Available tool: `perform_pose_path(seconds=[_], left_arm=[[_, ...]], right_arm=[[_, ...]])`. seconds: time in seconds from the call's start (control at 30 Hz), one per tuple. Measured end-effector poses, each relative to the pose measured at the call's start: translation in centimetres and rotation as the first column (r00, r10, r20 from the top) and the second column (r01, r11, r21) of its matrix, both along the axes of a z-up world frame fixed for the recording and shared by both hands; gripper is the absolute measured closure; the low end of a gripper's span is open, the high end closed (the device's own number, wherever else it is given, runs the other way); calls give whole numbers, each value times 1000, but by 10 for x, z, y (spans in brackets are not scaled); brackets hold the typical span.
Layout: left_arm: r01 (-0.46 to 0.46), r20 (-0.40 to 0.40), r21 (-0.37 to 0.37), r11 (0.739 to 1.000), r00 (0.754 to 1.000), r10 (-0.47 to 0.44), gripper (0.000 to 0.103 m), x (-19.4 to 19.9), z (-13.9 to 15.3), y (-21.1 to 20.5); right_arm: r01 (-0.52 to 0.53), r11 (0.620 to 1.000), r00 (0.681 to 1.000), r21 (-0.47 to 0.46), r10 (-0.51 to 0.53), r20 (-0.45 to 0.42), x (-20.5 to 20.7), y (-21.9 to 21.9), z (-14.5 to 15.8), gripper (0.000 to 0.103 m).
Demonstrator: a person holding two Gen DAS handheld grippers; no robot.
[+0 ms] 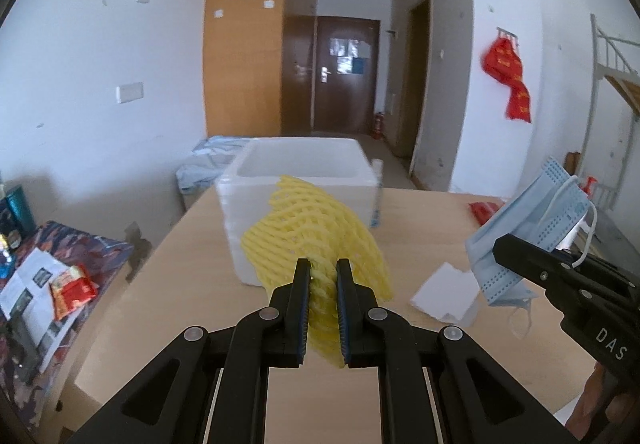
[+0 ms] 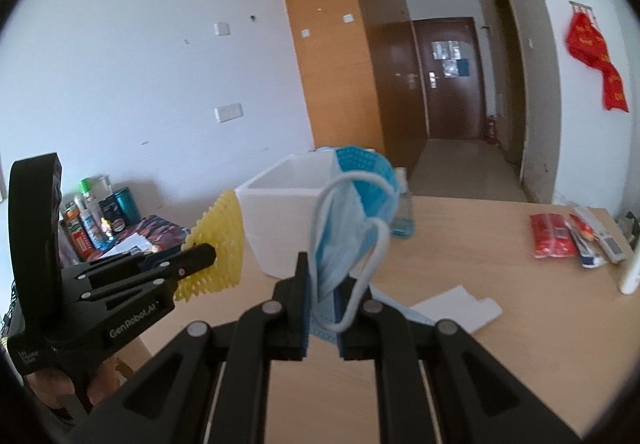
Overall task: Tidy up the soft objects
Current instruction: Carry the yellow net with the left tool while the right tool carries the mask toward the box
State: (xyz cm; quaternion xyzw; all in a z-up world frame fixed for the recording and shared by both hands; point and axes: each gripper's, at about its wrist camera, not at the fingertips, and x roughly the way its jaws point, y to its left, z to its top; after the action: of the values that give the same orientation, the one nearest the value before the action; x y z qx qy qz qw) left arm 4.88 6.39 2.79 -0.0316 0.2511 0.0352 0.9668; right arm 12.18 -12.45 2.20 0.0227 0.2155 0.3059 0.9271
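Note:
My left gripper (image 1: 323, 270) is shut on a yellow foam fruit net (image 1: 316, 228) and holds it above the wooden table, just in front of a white foam box (image 1: 300, 180). My right gripper (image 2: 323, 264) is shut on a blue face mask (image 2: 344, 220), lifted off the table to the right of the box (image 2: 280, 204). In the left wrist view the right gripper (image 1: 520, 256) holds the mask (image 1: 532, 220) at the right. In the right wrist view the left gripper (image 2: 200, 256) holds the net (image 2: 220, 244) at the left.
A white paper slip (image 1: 444, 292) lies on the table (image 1: 400, 324) under the mask. A clear bottle (image 2: 402, 212) stands behind the box. Red packets (image 2: 552, 236) and small items lie at the far right. Bottles and papers (image 2: 96, 220) sit on a lower surface at the left.

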Motion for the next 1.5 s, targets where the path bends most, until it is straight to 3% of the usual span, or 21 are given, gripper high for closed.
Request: perform_pose_path(seconds=[0.5,1.07,1.5], left_arm=[[-118,9,-5,993,993,118,90,-10,2,51],[-114,21,-13,993,993,114,90,18,12,68],[-74,8,-1,997,997,74,90,69,24,70]], right_arm=[[-102,994,995,-27,102,-5,9,43,2,90],[-80,995,997,-54,80,8,30,62,12,90],[-53,996,998,-68,54,15,64,68,26,90]])
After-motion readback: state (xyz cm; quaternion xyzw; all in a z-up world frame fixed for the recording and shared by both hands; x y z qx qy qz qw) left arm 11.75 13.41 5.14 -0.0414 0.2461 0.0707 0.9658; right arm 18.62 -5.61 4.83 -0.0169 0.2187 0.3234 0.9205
